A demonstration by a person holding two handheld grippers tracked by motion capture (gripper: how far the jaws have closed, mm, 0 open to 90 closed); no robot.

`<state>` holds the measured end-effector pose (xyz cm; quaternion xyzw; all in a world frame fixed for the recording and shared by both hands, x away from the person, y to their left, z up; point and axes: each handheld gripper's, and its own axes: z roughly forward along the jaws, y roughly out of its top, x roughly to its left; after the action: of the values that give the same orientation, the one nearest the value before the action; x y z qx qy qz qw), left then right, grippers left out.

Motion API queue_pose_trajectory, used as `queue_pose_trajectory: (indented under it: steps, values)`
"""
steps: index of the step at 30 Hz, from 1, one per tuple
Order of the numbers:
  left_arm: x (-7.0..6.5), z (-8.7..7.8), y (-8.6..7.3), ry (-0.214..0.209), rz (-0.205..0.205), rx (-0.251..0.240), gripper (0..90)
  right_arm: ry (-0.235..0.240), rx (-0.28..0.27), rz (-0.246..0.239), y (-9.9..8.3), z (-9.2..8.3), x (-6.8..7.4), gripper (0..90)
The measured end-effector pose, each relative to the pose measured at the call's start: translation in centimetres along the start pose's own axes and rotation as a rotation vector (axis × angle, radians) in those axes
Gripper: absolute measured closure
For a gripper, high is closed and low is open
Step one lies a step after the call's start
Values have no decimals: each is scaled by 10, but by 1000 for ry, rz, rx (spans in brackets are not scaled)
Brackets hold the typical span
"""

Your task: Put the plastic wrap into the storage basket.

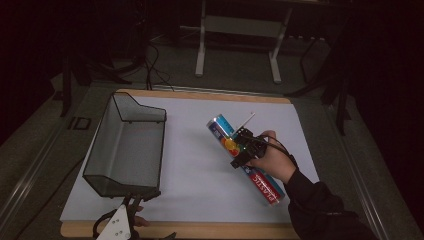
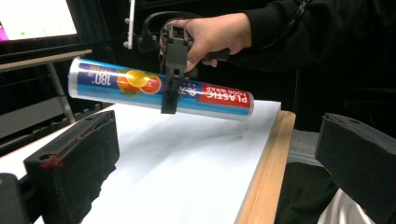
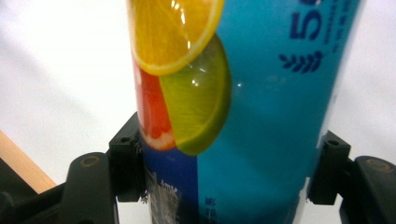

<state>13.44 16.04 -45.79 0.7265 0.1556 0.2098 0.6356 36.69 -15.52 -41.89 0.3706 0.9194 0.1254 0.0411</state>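
A blue roll of plastic food wrap with citrus slices and a red label hangs above the white sheet, lifted off it and lying nearly level. My right gripper is shut on its middle, held by a hand in a dark sleeve. In the right gripper view the roll sits between both black jaws of the right gripper, which press on its sides. The left gripper view shows the roll clamped in the right gripper. My left gripper stands wide open with nothing between its jaws, at the table's near edge.
An empty black wire-mesh basket stands on the left of the white sheet. The sheet covers a wooden board. A metal stand and cables lie on the dark floor behind the table.
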Motion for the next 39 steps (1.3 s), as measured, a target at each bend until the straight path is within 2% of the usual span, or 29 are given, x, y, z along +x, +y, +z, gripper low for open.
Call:
queue_pose_trajectory:
  steps: [3, 8, 14, 20, 23, 28, 33, 36, 37, 39]
  values:
    - [0, 0, 0, 3, 0, 2, 6, 9, -17, 12, 6, -2, 2, 317]
    - [0, 0, 0, 5, 1, 2, 6, 21, -48, 2, 18, -6, 9, 317]
    - [0, 0, 0, 7, -2, -1, 6, 38, -119, -1, 36, -16, 19, 317]
    - [0, 1, -1, 5, 2, 9, 6, 52, -164, -8, 57, -27, 32, 317]
    - [-1, 1, -1, 13, 5, 11, 6, 61, -205, -13, 70, -33, 41, 317]
    - [-2, 1, 0, 45, 20, 18, 6, 79, -247, -25, 86, -41, 54, 317]
    - [-2, 1, -1, 47, 15, 20, 6, 103, -293, -24, 103, -50, 67, 317]
    - [-3, 2, -1, 46, 18, 23, 6, 105, -299, -22, 106, -52, 69, 317]
    - [-3, 2, -1, 45, 16, 20, 6, 103, -318, -25, 117, -56, 76, 317]
    - [-3, 2, -1, 45, 20, 22, 6, 109, -328, -20, 124, -57, 80, 317]
